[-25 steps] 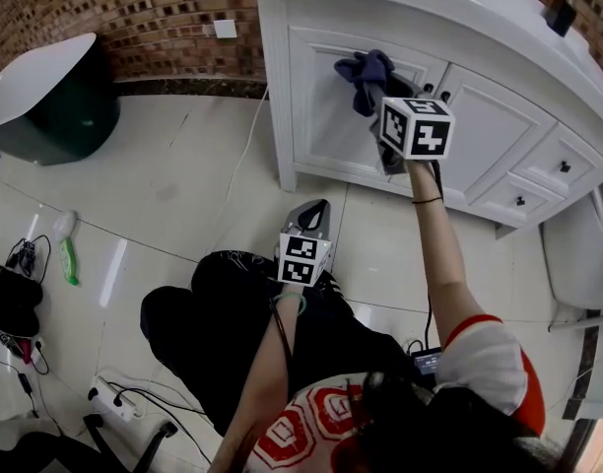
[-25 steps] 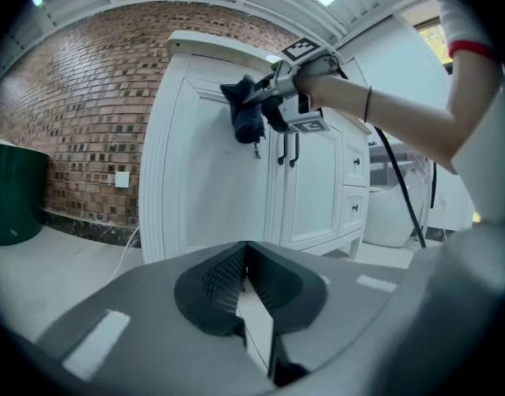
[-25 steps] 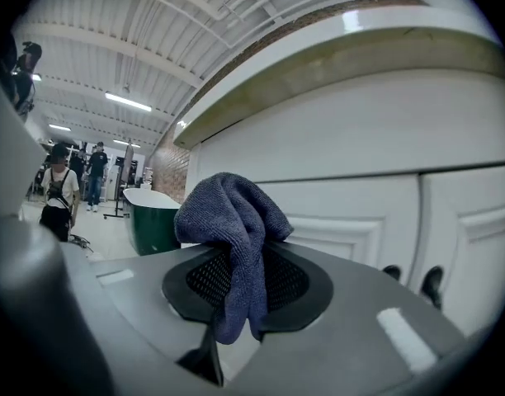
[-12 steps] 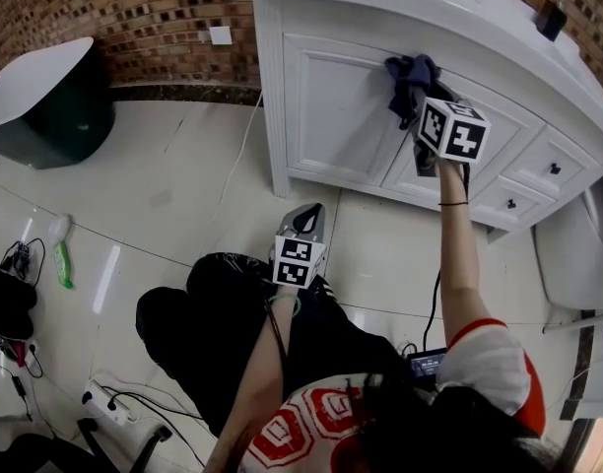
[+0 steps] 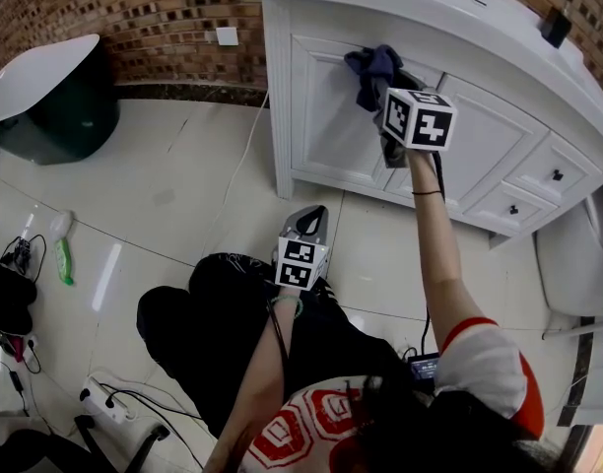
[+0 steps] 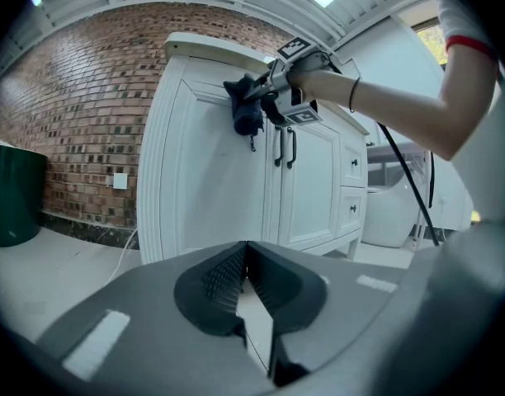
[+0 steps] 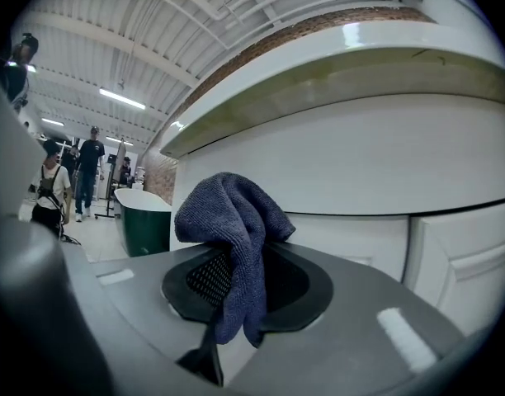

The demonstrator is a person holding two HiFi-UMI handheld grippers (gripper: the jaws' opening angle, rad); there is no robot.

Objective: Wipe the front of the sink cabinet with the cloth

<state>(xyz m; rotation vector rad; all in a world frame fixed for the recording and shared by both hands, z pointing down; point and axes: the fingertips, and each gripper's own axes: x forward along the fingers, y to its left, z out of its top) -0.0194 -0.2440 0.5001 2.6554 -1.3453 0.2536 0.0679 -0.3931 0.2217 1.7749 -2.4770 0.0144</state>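
Partly, the clamped cloth hides the right gripper mouth.

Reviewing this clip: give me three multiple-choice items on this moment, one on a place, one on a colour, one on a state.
1. Where is the cloth?
A. on the floor
B. against the upper front of the sink cabinet
C. on the countertop

2. What colour is the cloth?
A. dark blue
B. white
C. yellow

3. How are the left tongs?
A. wide open
B. shut on the cloth
C. shut, empty

Answers:
1 B, the right tongs hold it there in the head view.
2 A, plain in the right gripper view.
3 C, the jaws meet with nothing between them.
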